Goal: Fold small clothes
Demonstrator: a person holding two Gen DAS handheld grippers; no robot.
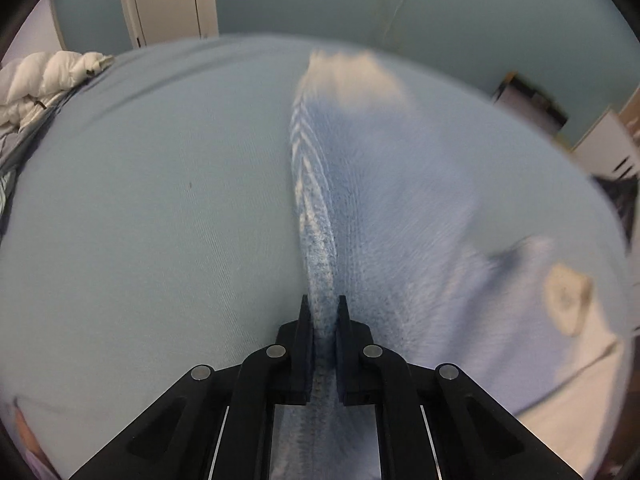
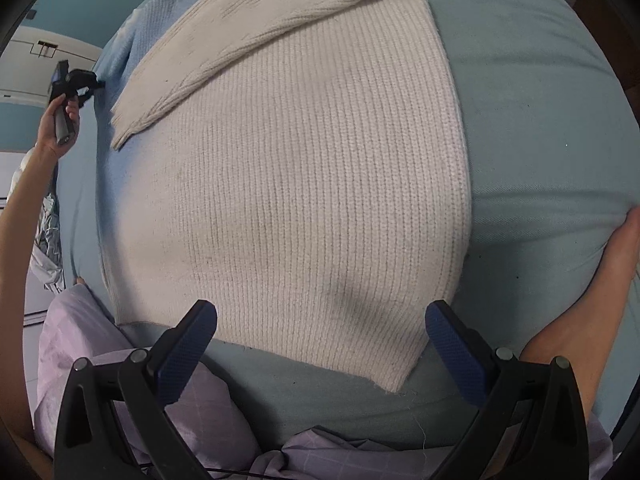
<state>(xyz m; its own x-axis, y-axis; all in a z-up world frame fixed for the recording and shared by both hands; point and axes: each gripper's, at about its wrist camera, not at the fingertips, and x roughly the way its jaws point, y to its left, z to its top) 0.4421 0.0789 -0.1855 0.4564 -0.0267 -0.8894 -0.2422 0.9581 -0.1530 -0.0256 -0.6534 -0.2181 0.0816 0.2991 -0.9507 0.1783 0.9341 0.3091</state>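
Observation:
A knit sweater, cream [image 2: 304,184] with a light blue part [image 2: 120,48], lies on the pale blue bed [image 2: 540,120]. One cream sleeve [image 2: 256,28] is folded across its top. In the left wrist view my left gripper [image 1: 323,308] is shut on a raised blue knit fold of the sweater [image 1: 316,240]; the view is motion-blurred. The left gripper also shows in the right wrist view [image 2: 86,82], at the sweater's far left edge. My right gripper [image 2: 320,320] is open and empty, hovering over the sweater's near hem.
A white puffy quilt [image 1: 48,76] lies at the bed's far left. A white door [image 1: 168,0] stands behind. The person's lilac-clad knees [image 2: 120,360] and a bare foot [image 2: 600,280] rest at the bed's near edge. Furniture [image 1: 600,140] stands at right.

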